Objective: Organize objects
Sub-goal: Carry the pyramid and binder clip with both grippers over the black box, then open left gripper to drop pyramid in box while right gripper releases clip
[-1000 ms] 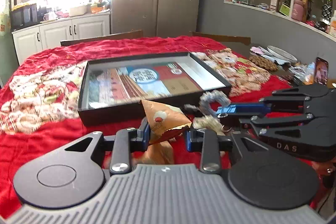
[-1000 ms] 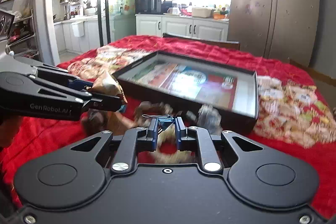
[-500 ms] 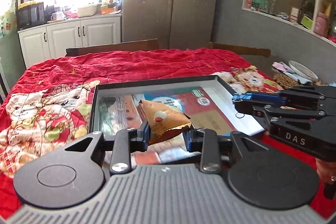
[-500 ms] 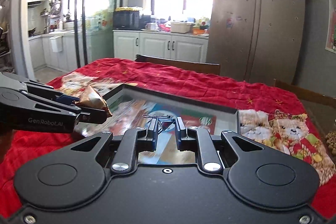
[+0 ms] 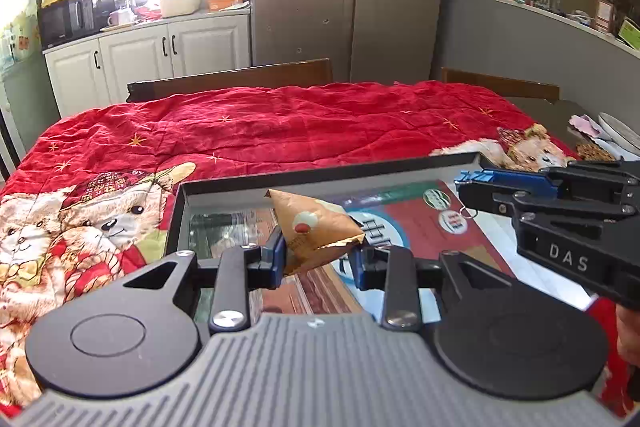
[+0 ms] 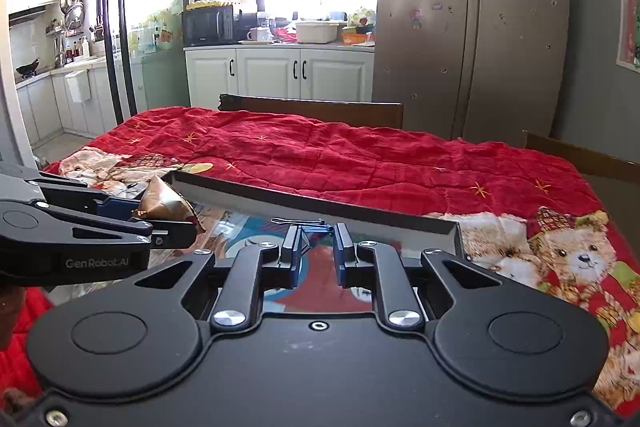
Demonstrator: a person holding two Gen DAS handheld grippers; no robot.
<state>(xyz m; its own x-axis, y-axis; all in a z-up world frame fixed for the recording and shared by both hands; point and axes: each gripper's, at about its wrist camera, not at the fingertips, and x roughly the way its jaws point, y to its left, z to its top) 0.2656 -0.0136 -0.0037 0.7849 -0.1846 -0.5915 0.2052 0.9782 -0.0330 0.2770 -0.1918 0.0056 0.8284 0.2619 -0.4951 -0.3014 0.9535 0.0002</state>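
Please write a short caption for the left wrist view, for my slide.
Left tool holds a gold snack packet above the black tray.

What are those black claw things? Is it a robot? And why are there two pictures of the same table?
It is not a robot. A person holds a black pinching tool in each hand, and each tool has a camera looking along its fingers, so you get two pictures. One is from the left gripper, the other from the right gripper; each camera also sees the other tool from the side. The left gripper pinches a crinkly golden-brown snack packet. The right gripper pinches a small blue binder clip. Both hover above a shallow black tray with a colourful picture on its bottom. The tray rests on a red blanket with teddy bears.
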